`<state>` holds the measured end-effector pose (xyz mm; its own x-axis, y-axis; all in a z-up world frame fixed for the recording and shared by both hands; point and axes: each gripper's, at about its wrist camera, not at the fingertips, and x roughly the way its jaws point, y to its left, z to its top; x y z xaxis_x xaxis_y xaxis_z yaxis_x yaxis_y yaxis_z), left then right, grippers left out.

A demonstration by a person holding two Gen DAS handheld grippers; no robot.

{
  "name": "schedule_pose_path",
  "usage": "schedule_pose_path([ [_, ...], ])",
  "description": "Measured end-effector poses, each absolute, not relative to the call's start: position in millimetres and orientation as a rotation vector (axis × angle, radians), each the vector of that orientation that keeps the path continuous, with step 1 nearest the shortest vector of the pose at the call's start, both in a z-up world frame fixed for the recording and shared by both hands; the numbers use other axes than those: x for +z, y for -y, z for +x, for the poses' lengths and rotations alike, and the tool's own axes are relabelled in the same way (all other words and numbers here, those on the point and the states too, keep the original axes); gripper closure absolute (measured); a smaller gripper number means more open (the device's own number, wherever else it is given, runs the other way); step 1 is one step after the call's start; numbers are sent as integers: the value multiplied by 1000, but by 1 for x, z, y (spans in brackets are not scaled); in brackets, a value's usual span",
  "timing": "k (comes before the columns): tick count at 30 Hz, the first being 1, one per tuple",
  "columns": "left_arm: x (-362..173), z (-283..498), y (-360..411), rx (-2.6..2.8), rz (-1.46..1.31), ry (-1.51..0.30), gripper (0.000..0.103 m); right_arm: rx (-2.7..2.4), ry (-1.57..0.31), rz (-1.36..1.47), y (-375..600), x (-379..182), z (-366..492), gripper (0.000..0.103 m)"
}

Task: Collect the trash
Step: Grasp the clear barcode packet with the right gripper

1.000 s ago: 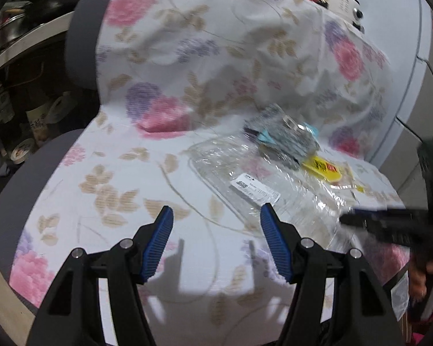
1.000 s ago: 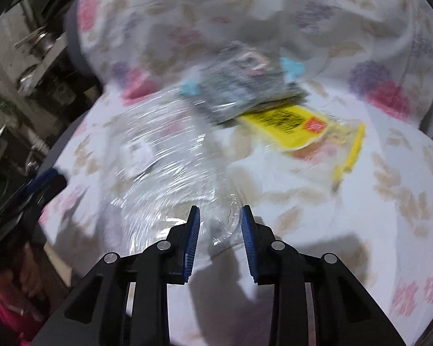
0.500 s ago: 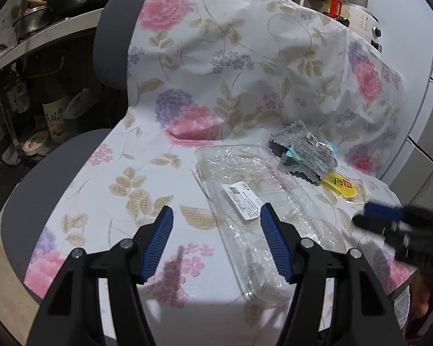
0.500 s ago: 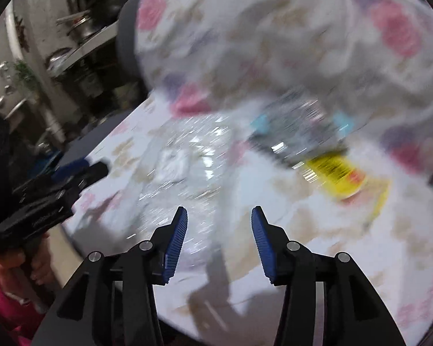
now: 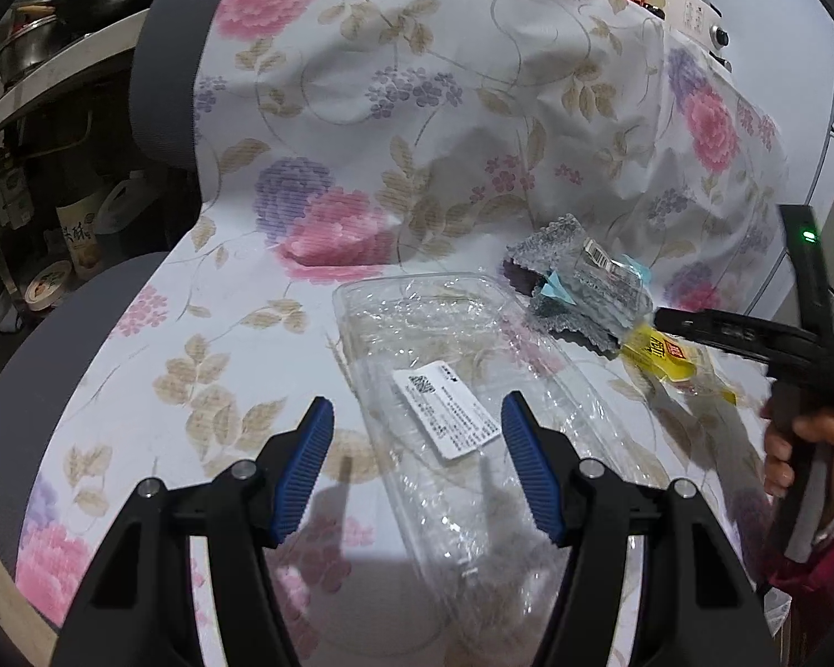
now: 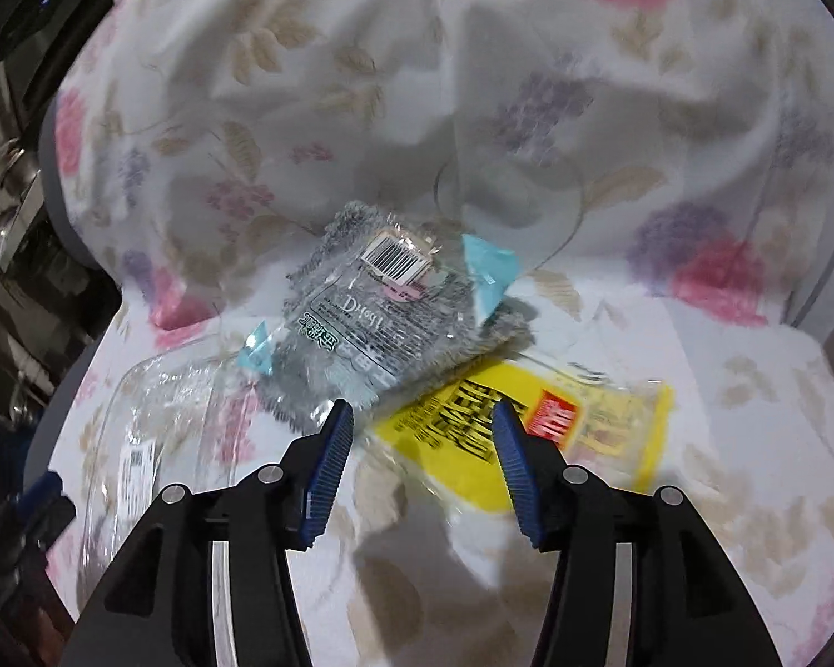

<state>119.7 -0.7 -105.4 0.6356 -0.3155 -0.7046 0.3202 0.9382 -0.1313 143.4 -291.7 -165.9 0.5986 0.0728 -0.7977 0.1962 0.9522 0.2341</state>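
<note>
Both claws spread wide, empty: left gripper (image 5: pixel 414 433) above the clear plastic tray (image 5: pixel 461 389), right gripper (image 6: pixel 422 436) over the yellow packet (image 6: pixel 528 428). Beneath everything, floral cloth (image 5: pixel 361 111) draped over a grey chair (image 5: pixel 155 55). Largest trash the tray, next a crinkled silver wrapper (image 6: pixel 372 311) overlapping the yellow packet's far edge, just beside the tray.
</note>
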Motion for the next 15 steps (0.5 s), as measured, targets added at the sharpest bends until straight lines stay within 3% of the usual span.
schedule_pose_path([
  [8,-112,123,3,-360,13,-822,41,-56,-962,485,293,-188,171,51],
  [15,-108,112,3,-365,13,-833,41,-73,-882,486,300,-153,140,96],
])
